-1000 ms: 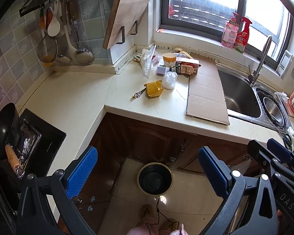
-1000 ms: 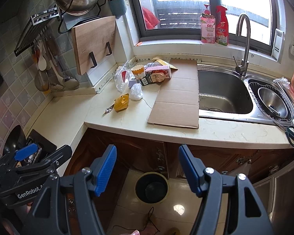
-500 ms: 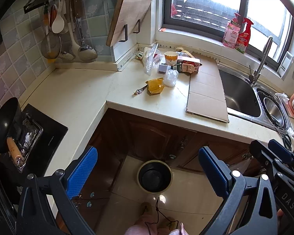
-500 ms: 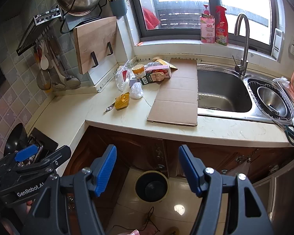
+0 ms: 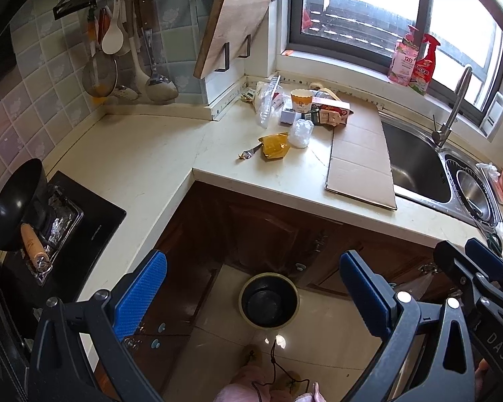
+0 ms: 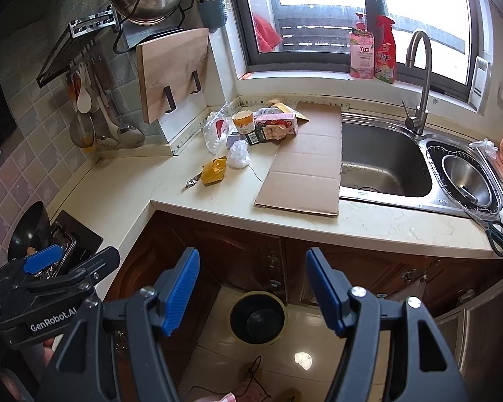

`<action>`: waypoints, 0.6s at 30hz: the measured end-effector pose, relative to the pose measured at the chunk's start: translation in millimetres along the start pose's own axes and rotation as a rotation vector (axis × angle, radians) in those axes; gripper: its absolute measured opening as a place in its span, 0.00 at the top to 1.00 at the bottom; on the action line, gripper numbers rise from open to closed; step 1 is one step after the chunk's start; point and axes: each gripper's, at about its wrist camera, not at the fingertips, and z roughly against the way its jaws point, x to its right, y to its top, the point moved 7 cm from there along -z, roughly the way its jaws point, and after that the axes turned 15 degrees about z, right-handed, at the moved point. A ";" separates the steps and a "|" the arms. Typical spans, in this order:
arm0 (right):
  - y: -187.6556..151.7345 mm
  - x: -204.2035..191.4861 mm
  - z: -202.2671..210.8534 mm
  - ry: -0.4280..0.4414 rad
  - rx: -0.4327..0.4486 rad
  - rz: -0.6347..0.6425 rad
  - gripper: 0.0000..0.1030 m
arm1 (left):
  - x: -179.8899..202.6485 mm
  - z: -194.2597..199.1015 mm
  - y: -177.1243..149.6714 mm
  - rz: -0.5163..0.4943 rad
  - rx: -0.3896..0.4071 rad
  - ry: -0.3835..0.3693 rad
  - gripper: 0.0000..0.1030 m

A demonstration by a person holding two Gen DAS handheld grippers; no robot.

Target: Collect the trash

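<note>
Your trash (image 5: 298, 117) sits heaped in the table's far corner: yellow wrapper (image 5: 274, 141) nearest you, flattened cardboard (image 5: 360, 154) at its right.

Matt cardboard sheet (image 6: 305, 164), shiny steel sink (image 6: 385, 164), wooden cutting board (image 6: 172, 70), glossy floor tiles (image 6: 318, 361)

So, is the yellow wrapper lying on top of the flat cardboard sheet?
No, the yellow wrapper lies on the bare countertop, left of the cardboard sheet and apart from it.
</note>
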 end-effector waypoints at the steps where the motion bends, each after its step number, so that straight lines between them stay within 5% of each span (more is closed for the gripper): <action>1: 0.1 0.1 1.0 0.001 0.002 0.006 0.36 | -1.2 0.8 0.0 0.003 0.001 0.003 0.01; 12: 1.3 7.9 -3.1 -0.003 0.028 0.072 0.36 | -22.8 13.6 16.3 0.049 0.104 0.051 0.01; 18: 5.0 20.3 -9.3 -0.019 0.049 0.082 0.36 | -37.8 18.7 22.7 0.092 0.120 0.013 0.01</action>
